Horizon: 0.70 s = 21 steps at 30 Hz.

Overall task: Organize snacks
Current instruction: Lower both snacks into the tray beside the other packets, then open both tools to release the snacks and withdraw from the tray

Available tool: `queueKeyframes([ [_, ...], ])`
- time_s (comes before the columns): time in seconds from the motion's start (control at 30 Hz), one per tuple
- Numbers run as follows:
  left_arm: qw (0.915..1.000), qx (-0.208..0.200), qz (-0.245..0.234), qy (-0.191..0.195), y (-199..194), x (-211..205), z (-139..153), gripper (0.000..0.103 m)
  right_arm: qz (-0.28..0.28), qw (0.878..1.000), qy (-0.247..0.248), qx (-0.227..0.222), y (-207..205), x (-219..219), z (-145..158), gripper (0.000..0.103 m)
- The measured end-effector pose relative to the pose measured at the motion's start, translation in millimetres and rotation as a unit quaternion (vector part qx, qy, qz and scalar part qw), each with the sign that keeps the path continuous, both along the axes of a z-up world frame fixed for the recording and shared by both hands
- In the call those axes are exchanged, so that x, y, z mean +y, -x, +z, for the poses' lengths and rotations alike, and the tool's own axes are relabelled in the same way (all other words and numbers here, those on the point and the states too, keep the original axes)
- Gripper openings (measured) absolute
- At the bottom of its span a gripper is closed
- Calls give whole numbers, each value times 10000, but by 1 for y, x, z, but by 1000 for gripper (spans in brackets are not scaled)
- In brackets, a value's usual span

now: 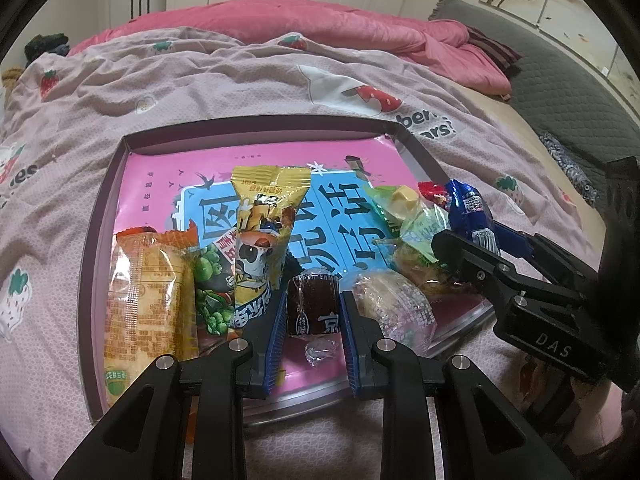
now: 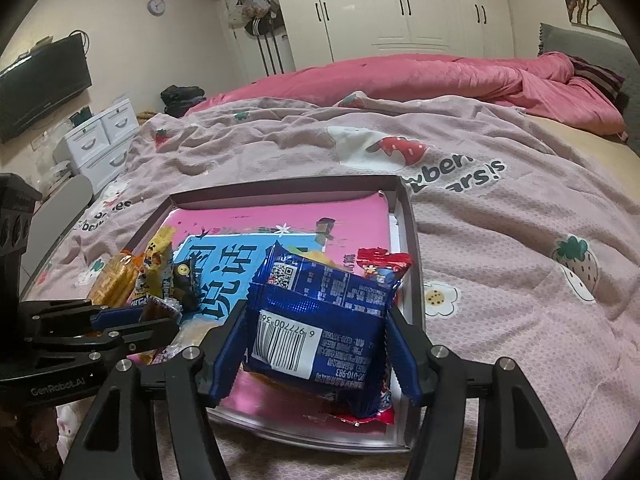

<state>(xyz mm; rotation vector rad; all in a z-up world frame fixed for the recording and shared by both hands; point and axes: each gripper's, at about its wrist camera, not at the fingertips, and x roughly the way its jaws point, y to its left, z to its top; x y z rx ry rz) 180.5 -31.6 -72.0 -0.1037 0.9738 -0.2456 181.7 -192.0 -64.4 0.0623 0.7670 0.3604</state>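
Pink-lined tray [image 1: 120, 184] on the bedspread [image 2: 500, 240] holds the snacks mid-sorting. Right gripper [image 2: 316, 344] is clenched on a blue packet [image 2: 320, 320] above the tray's right side; left gripper [image 1: 312, 312] grasps a small brown sweet [image 1: 312, 308]. Next, each likely needs placing neatly.

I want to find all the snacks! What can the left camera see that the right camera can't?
Only the left camera clearly shows the brown wrapped candy between the left tool, plus the green pea packet and a clear-wrapped pastry.

Only the right camera shows the TV, wall clock and white drawers.

Both show the tray, the yellow snack bag and the blue packet in the right tool.
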Motion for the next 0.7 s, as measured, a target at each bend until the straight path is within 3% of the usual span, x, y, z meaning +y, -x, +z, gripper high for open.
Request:
queueKeyframes([
  [0.43,10000,-44,-5,42,1,2,5,28,-45,9997,-226,-34,4,-6,9,69],
  [0.7,9999,-119,-12,69,6,3,16,41,-86,9995,-223,-201,11,-8,19,71],
])
